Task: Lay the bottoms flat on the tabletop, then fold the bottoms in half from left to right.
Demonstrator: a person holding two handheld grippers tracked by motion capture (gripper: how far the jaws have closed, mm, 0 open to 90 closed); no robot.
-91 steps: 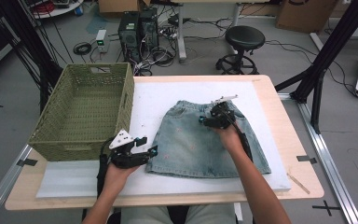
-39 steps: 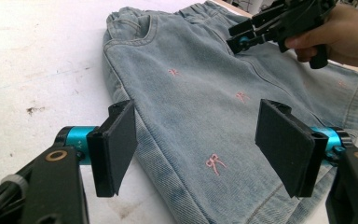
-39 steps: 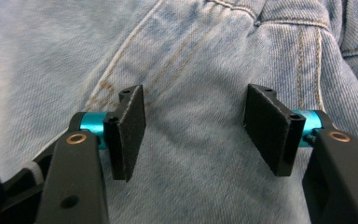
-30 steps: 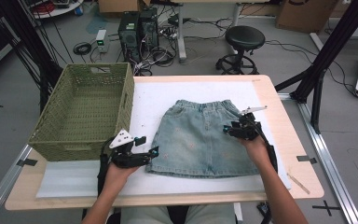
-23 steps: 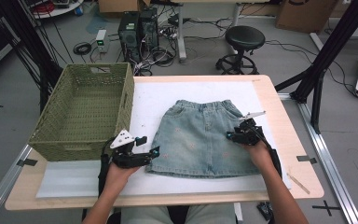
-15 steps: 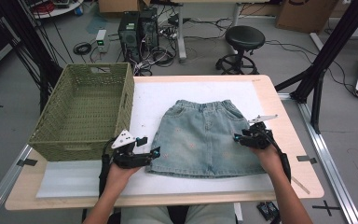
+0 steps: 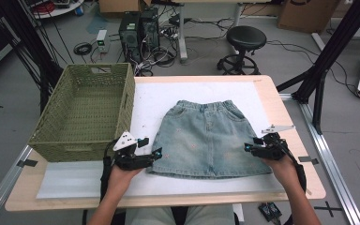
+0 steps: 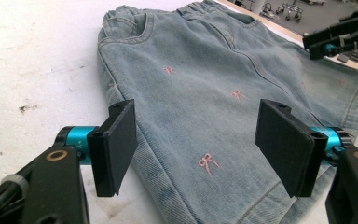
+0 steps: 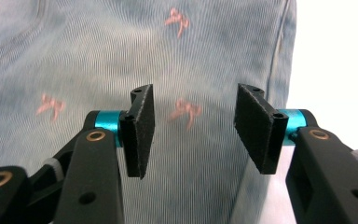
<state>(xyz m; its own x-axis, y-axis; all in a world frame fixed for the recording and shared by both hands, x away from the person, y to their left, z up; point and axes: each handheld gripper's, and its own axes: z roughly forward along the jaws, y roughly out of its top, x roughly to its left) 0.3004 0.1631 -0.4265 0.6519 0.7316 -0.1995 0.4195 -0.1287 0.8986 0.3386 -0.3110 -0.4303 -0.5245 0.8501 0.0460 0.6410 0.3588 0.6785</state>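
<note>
Between the left gripper's (image 8: 200, 144) spread fingers (image 8: 116, 144), the denim skirt's (image 7: 211, 136) lower left hem corner is sitting ungripped. Right gripper (image 7: 258, 149) is hovering over the opposite hem edge, fingers (image 9: 140, 130) having just been opening, pinching nothing. Likely lining up both corners for a fold. Skirt is lying flat on the white-matted surface (image 7: 79, 174), green basket (image 7: 86, 112) alongside; computer towers (image 7: 138, 28) and stool (image 7: 246, 40) are sitting beyond.

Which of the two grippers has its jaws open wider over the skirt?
The left gripper: its jaws stand far apart over the denim skirt by the hem. The right gripper, at the skirt's other side edge, has a narrower gap. Neither pinches cloth.
</note>
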